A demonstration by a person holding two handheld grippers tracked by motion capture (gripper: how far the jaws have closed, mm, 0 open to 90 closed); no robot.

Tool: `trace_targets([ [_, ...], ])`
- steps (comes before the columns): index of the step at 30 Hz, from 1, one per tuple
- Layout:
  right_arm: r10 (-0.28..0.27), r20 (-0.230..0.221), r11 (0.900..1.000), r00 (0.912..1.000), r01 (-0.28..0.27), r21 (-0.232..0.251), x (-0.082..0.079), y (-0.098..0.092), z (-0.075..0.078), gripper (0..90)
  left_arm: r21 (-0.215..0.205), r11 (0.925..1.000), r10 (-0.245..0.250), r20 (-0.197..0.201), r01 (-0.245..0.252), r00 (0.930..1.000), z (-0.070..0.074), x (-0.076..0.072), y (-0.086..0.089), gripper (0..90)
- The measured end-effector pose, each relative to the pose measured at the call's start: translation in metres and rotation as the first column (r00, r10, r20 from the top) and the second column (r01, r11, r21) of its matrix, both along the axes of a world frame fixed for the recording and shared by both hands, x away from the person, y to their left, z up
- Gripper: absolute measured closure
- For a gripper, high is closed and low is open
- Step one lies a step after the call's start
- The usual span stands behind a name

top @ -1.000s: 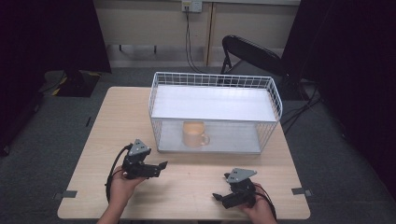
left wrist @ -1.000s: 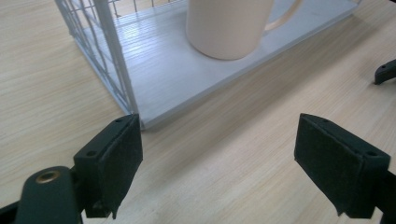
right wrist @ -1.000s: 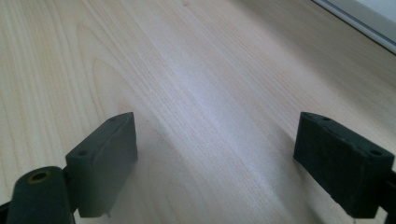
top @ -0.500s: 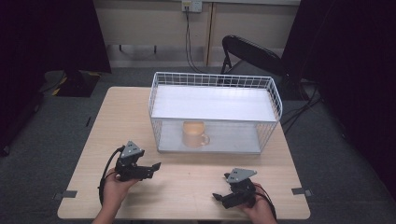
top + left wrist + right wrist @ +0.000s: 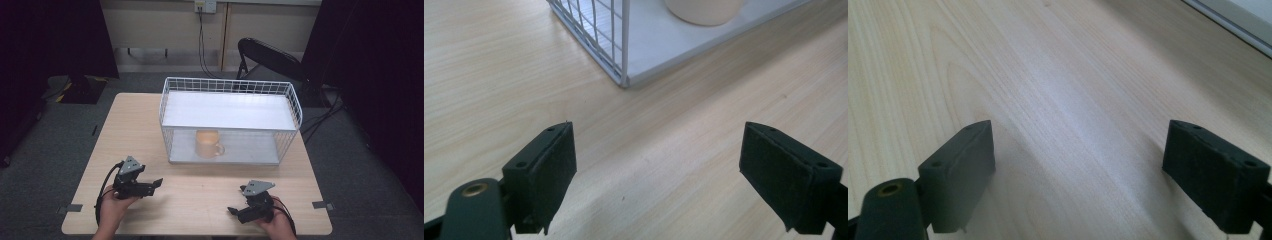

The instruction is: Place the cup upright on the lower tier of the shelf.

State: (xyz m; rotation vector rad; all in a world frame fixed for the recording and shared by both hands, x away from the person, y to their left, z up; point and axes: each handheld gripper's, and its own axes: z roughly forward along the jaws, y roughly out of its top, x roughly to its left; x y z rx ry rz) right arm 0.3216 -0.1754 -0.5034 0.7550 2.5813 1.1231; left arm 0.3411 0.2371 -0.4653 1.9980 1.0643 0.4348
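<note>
You held the left gripper (image 5: 156,183) low over the table (image 5: 200,195) at its near left, jaws spread wide and empty, and the right gripper (image 5: 233,210) at the near right, equally agape. The mug (image 5: 207,143) stood upright inside the wire basket (image 5: 230,86), well beyond both.
</note>
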Motion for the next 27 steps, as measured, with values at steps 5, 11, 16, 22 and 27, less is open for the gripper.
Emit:
trace_targets([
  [5, 0.0, 0.0, 1.0, 1.0, 0.0, 0.0, 0.0, 0.0, 0.0, 12.5, 0.016, 0.9998, 0.009, -0.007, -0.009, 0.9999, -0.007, -0.003, 0.006, 15.0],
  [11, -0.001, 0.0, 1.0, 1.0, 0.001, 0.0, 0.0, 0.0, 0.0, 12.5, 0.04, 0.9992, 0.001, -0.015, -0.001, 0.9999, -0.014, -0.005, 0.009, 15.0],
  [16, -0.001, 0.0, 1.0, 1.0, 0.001, 0.0, 0.0, 0.0, 0.0, 12.5, 0.061, 0.9979, -0.019, -0.021, 0.02, 0.9996, -0.02, -0.005, 0.009, 15.0],
  [22, -0.003, 0.0, 1.0, 1.0, 0.003, -0.002, 0.0, 0.0, 0.0, 12.2, 0.103, 0.9941, -0.029, -0.037, 0.033, 0.9989, -0.03, -0.005, 0.007, 14.9],
  [27, -0.024, -0.001, 1.0, 0.9997, 0.024, -0.003, 0.0, 0.001, 0.0, 12.2, 0.117, 0.9914, -0.054, -0.043, 0.059, 0.9976, -0.037, -0.005, 0.004, 13.9],
])
